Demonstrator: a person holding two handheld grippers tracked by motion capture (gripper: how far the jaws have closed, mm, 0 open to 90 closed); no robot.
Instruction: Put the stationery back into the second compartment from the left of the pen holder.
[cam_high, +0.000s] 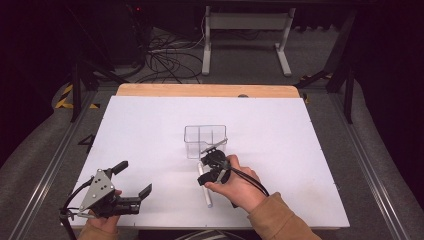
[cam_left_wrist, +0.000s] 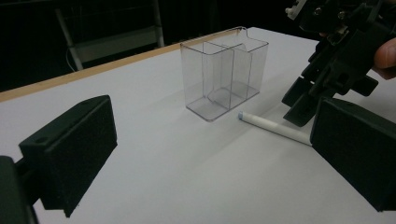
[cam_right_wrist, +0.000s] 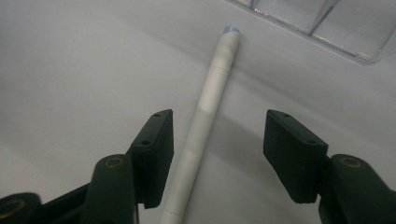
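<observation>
White counter (cam_high: 150, 130): right hand-held gripper (cam_right_wrist: 217, 154) jaws apart astride white marker (cam_right_wrist: 205, 116), not clamped; centre, then squeeze mid-barrel; left hand-held gripper (cam_high: 131, 181) apart, idle.

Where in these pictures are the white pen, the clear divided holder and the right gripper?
White pen (cam_right_wrist: 205, 112): right gripper view, middle of its barrel.
Clear divided holder (cam_left_wrist: 205, 74): left gripper view, its front wall.
Right gripper (cam_right_wrist: 217, 149): right gripper view, midway between its fingertips, open astride the pen.
</observation>
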